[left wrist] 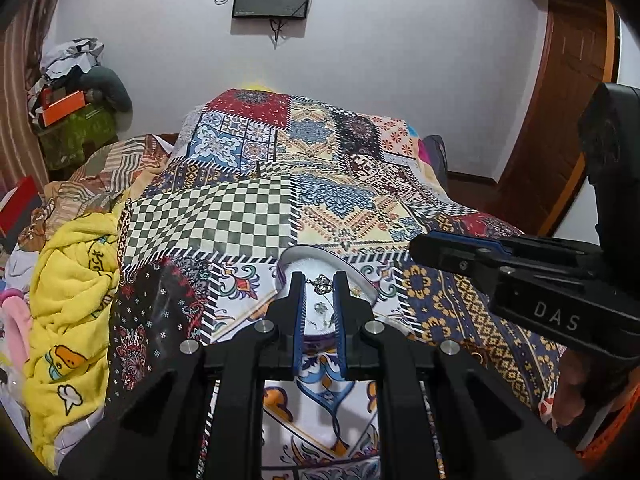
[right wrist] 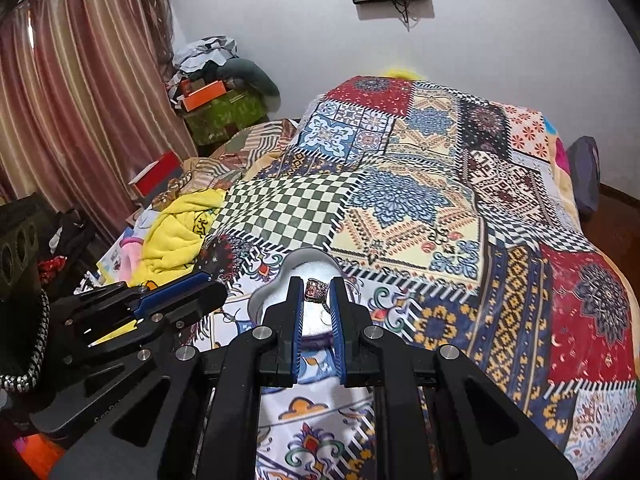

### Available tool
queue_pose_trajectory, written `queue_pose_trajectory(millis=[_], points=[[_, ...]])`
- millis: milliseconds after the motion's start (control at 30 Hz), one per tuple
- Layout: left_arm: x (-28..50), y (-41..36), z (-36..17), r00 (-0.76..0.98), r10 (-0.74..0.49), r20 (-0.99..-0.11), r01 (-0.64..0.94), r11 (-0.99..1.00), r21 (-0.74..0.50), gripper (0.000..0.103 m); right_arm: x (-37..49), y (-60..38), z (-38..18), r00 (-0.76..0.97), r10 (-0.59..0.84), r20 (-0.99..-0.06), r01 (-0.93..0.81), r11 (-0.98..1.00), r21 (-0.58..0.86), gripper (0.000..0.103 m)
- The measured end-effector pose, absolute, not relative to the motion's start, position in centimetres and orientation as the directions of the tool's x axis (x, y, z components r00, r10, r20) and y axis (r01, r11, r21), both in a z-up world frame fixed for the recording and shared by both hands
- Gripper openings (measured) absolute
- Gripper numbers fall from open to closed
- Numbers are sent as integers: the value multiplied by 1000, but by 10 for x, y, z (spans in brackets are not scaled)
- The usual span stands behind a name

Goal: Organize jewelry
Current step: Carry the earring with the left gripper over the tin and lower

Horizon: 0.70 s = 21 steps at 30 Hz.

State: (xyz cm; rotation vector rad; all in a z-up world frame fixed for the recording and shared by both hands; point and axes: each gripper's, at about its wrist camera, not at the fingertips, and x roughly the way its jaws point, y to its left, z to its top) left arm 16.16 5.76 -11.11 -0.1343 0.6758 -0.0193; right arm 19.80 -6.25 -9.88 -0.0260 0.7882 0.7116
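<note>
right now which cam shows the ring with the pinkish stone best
The right wrist view: the ring sits pinched between that right gripper, its pinkish stone facing the lens above the white dish. The left wrist view shows the right gripper only side-on, so the ring is hidden.

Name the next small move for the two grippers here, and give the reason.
Probably lower the right gripper toward the white bowl and release its ring there. Both grippers already pinch jewelry above the bowl on the patchwork bedspread; the left gripper holds a small silver piece.
</note>
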Motion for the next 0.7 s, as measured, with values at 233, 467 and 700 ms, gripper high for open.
queue_pose_trajectory(millis=[233,467,700], points=[[175,67,-125,769,-55,-636,-45,989,-140,12,208,-47,-105,465,591,-659,-610,754,246,12],[190,72,-146,739,-67,-670,-53,986,-156,12,222,-29,-120,434,584,-686,-620,746,242,12],[202,77,-164,714,-80,-695,-61,983,-176,12,237,-23,-138,389,573,-721,-615,744,259,12]])
